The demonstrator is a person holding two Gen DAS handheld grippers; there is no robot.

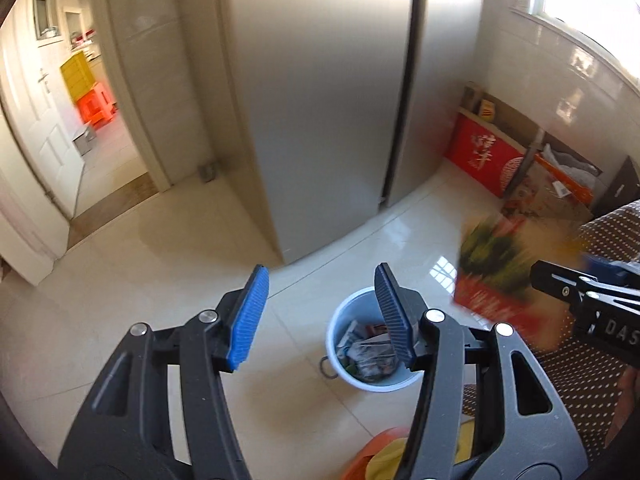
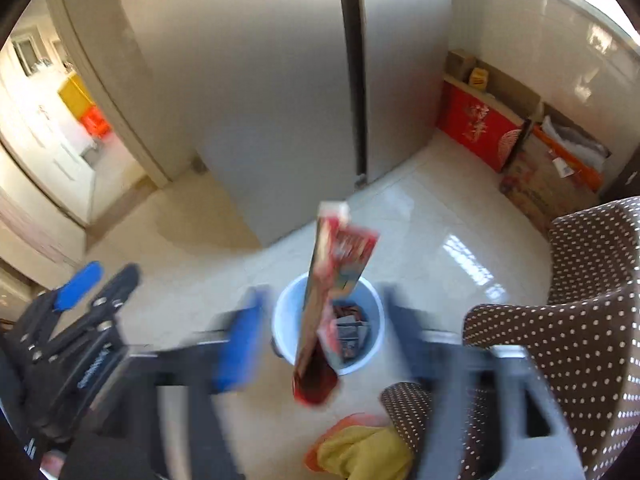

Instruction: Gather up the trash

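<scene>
Blue-padded jaws of the left gripper [image 1: 320, 312] stand apart with nothing between them, above the tiled floor [image 1: 160, 272] in front of a tall steel fridge [image 1: 320, 100]. Over by the dotted brown chair [image 2: 592, 280], the right gripper [image 2: 320, 336] is spread wide too, blurred; a red snack box [image 2: 332, 300] hangs loose between its pads, touching neither, over the pale blue bin [image 2: 288, 308] already holding wrappers
</scene>
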